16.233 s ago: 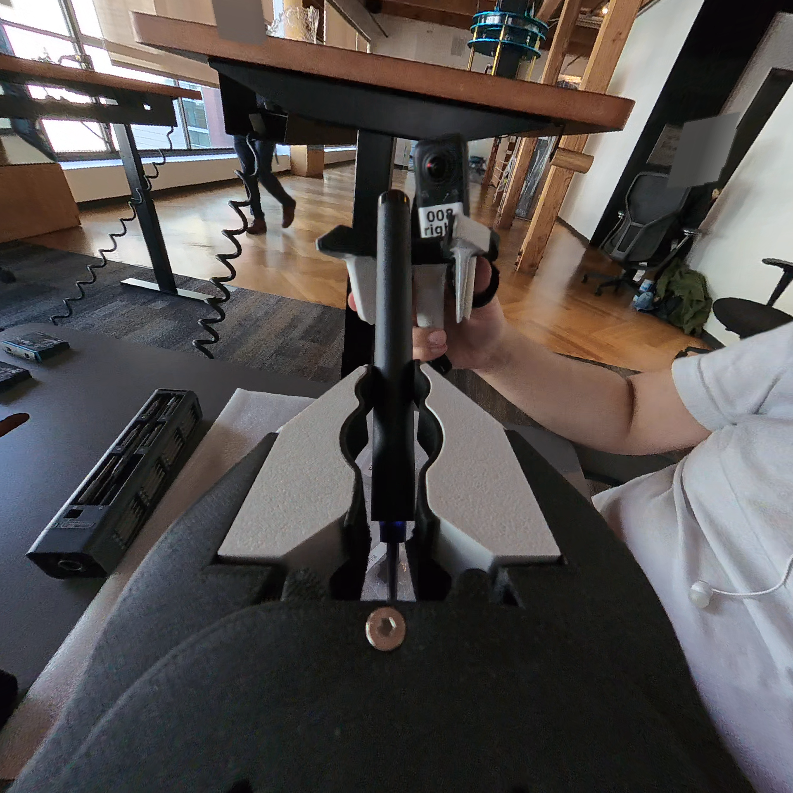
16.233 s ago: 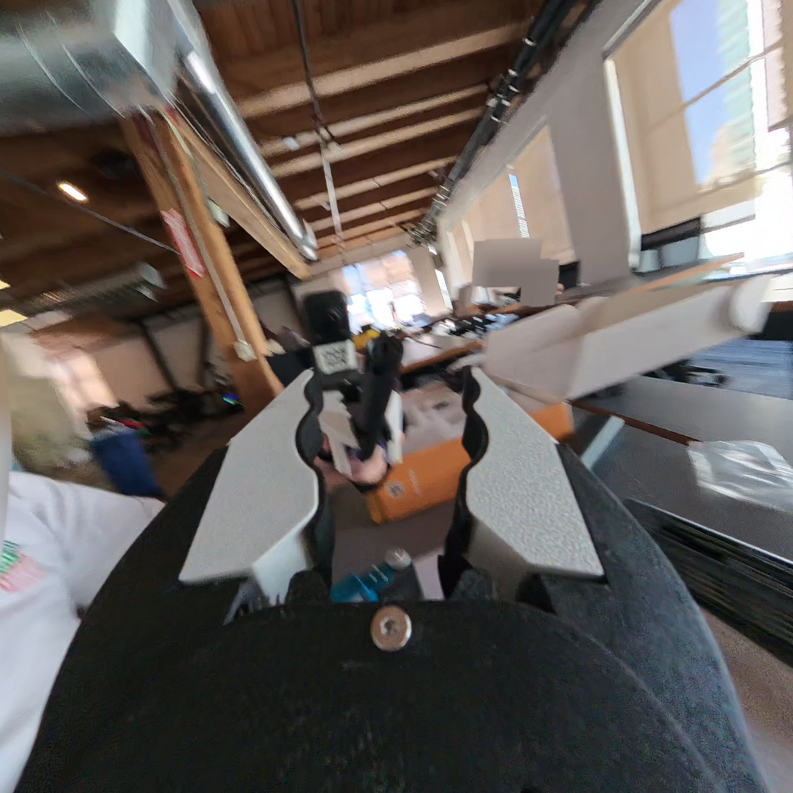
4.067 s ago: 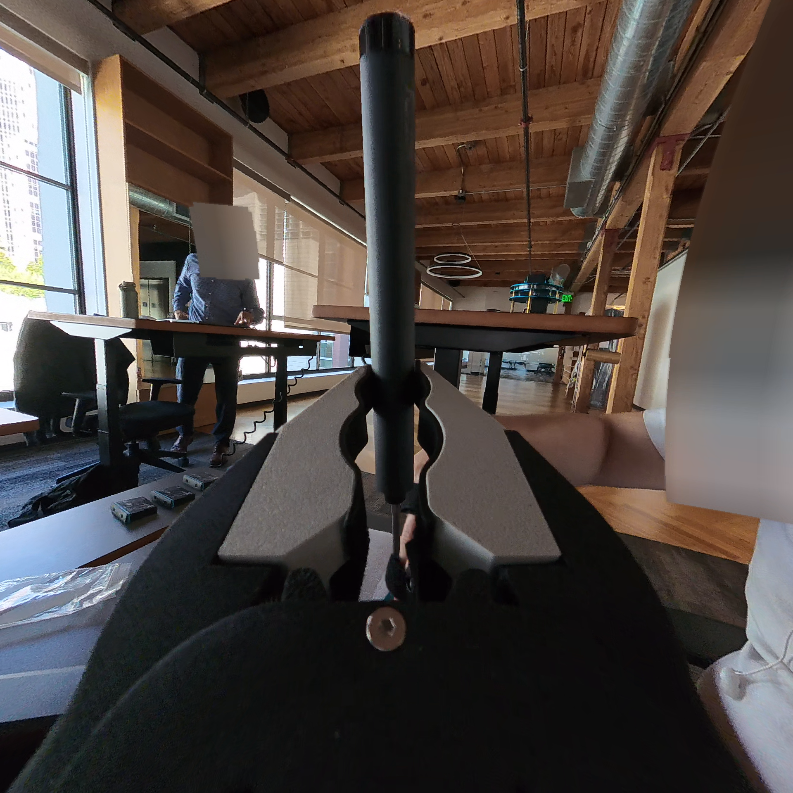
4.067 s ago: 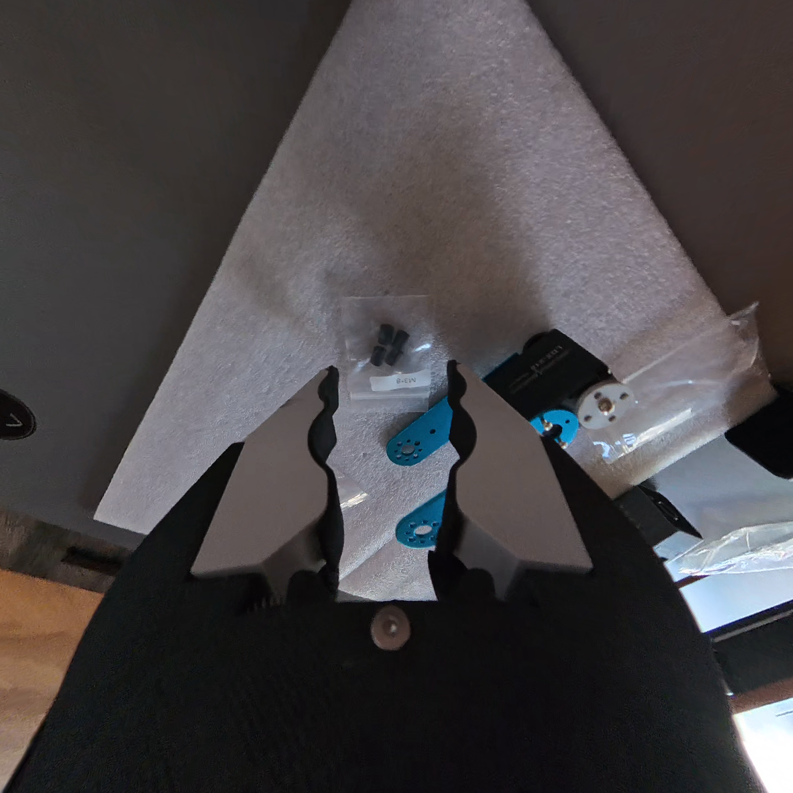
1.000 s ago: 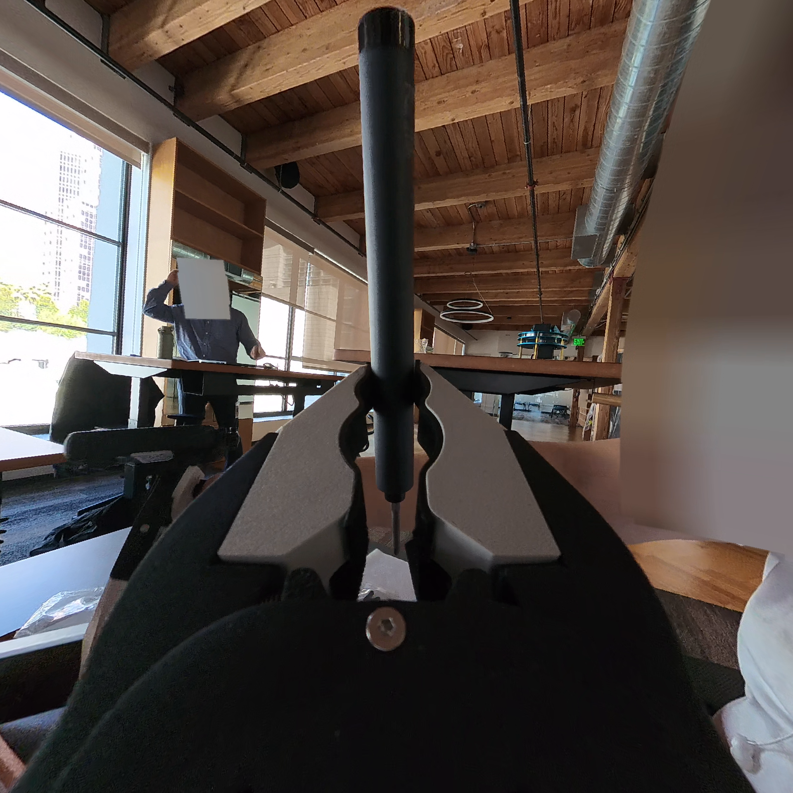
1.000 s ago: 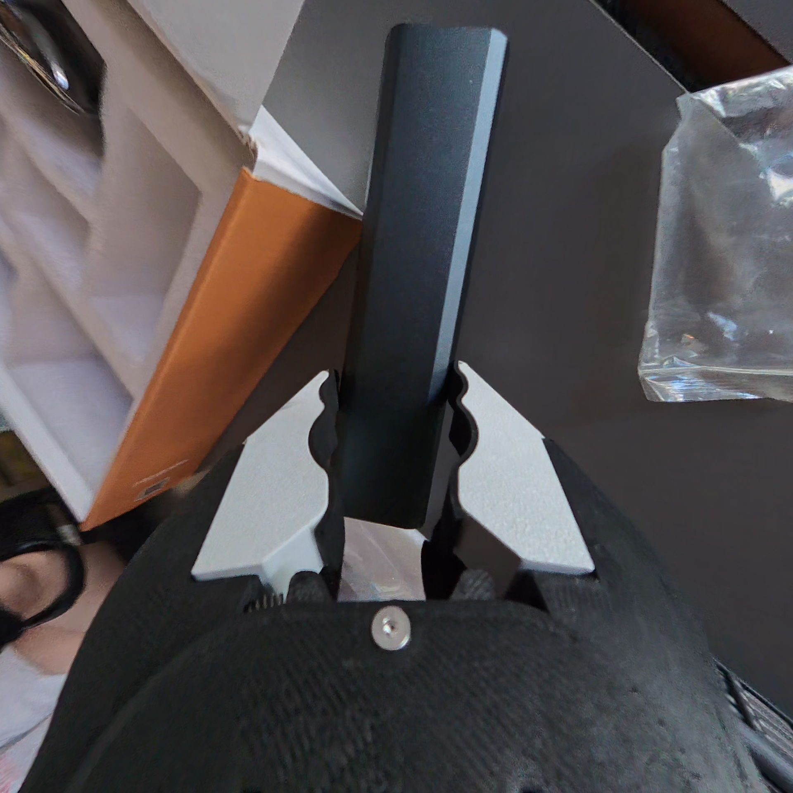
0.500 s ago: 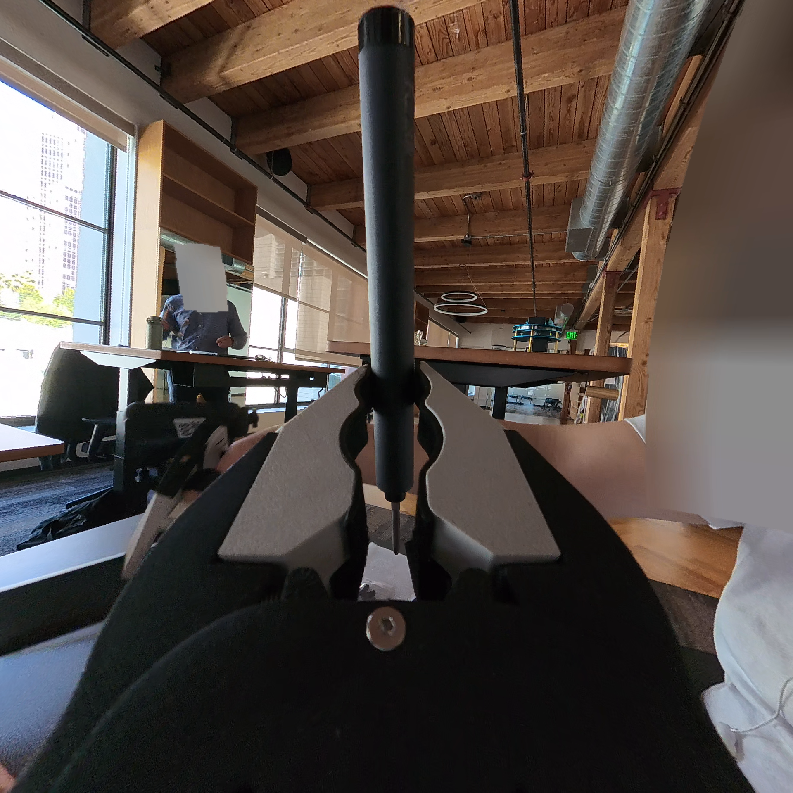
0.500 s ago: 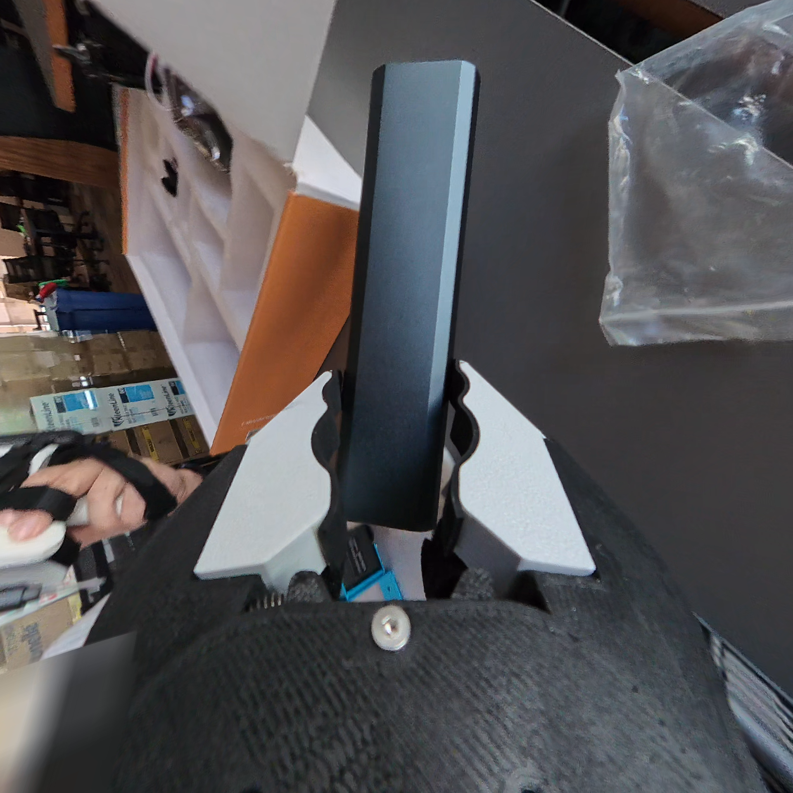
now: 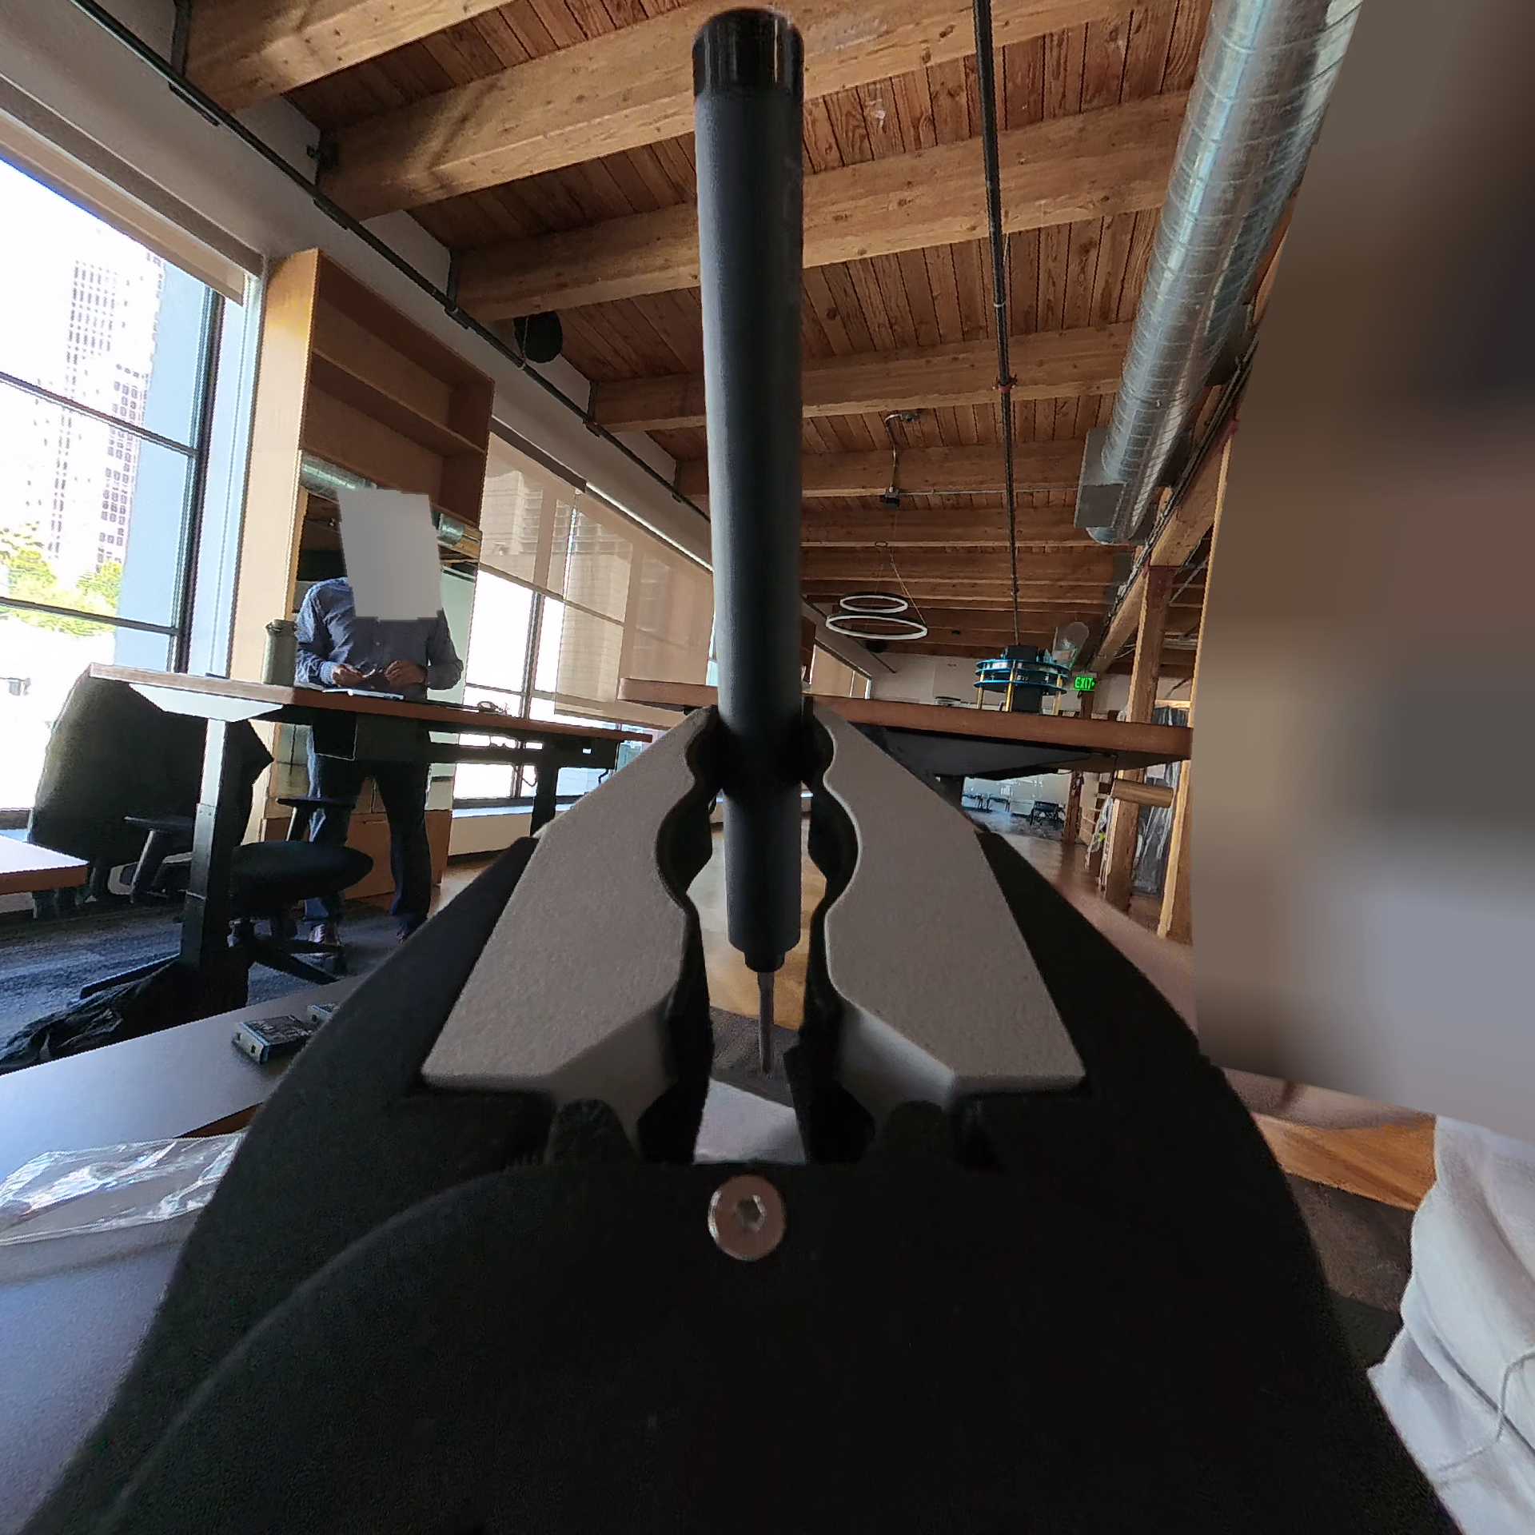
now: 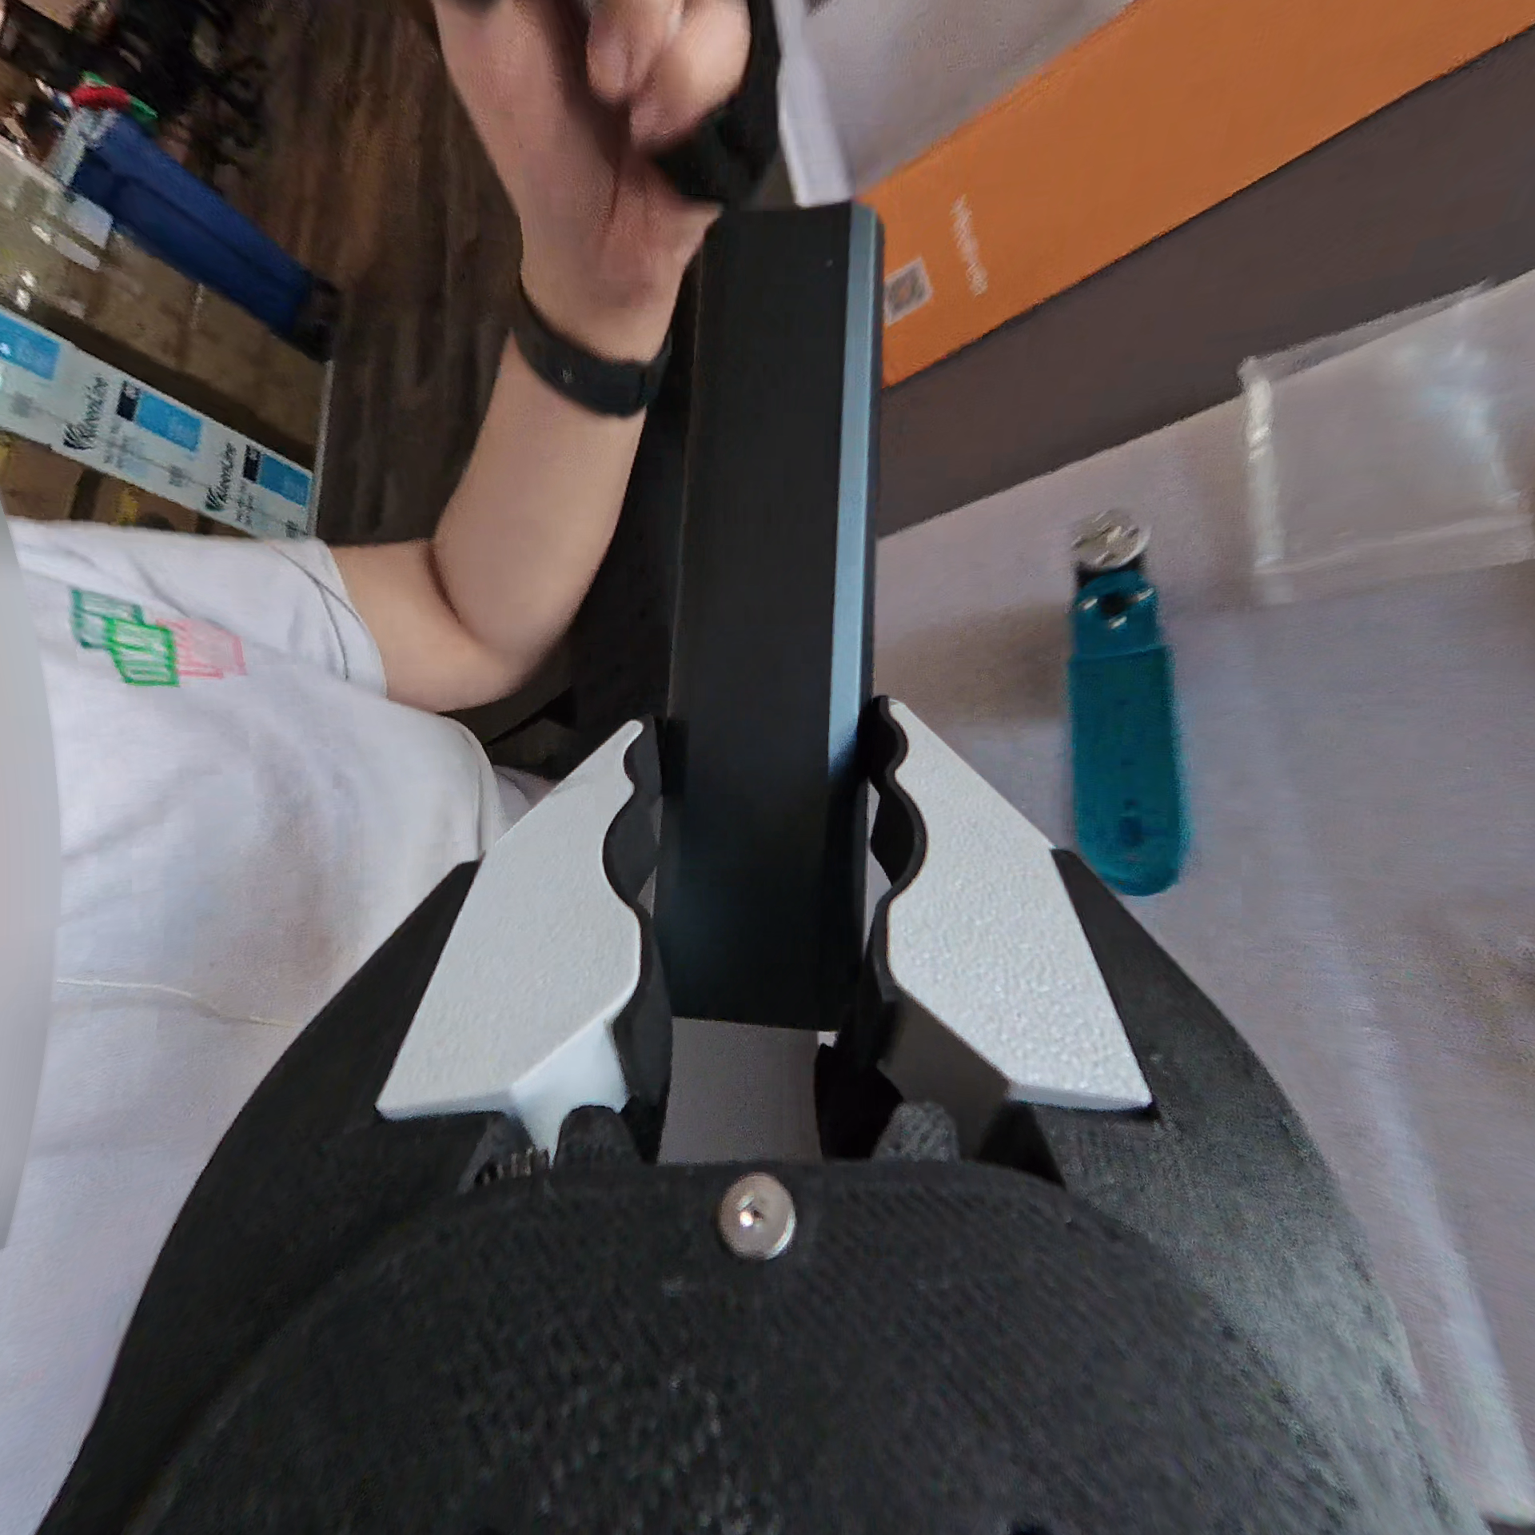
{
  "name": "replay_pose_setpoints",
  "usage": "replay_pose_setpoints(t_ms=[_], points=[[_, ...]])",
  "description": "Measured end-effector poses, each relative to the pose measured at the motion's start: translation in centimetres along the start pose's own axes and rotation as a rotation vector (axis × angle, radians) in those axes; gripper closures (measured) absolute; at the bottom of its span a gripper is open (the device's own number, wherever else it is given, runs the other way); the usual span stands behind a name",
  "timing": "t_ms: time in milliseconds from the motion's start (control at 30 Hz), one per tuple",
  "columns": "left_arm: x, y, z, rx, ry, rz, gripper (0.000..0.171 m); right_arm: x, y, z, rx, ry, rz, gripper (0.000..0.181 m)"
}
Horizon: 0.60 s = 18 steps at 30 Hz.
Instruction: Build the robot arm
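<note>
While the left tool [image 9: 760, 747] grips a slim black screwdriver [image 9: 752, 465] upright, tip down, the right tool [image 10: 768, 747] clamps a flat black case [image 10: 777, 581] above the white foam mat [image 10: 1329, 955], near a teal bracket [image 10: 1121, 747].

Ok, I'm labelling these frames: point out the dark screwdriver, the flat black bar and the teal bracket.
dark screwdriver [image 9: 752, 399], left wrist view, mid handle.
flat black bar [image 10: 768, 532], right wrist view, front face.
teal bracket [image 10: 1121, 731], right wrist view, mid body.
</note>
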<state>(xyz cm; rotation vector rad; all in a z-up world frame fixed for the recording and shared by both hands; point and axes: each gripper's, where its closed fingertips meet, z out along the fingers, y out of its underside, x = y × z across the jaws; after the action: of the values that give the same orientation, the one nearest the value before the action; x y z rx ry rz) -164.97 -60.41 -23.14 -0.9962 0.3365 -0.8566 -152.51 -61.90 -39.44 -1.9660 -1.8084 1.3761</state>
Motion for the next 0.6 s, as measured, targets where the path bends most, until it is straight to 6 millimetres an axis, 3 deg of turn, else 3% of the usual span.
replay_pose_setpoints(t_ms=[67,167,233,400,600], points=[[0.1,-0.1,0.0,0.010,0.009,-0.011,0.156,0.4,2.0,2.1,-0.011,0.056,-0.023,0.132],[0.0,0.0,0.0,0.010,0.009,-0.017,0.156,2.9,4.8,4.4,-0.092,0.192,-0.087,0.132],[-0.1,0.2,0.1,0.004,0.008,-0.021,0.156,2.8,4.5,4.7,-0.040,0.194,-0.100,0.132],[-0.1,0.6,0.3,-0.016,0.005,-0.013,0.155,2.8,4.3,4.6,-0.047,0.335,-0.391,0.131],[-0.1,0.7,0.3,-0.019,0.005,-0.014,0.156,4.2,6.3,5.1,-0.065,0.382,-0.386,0.132]])
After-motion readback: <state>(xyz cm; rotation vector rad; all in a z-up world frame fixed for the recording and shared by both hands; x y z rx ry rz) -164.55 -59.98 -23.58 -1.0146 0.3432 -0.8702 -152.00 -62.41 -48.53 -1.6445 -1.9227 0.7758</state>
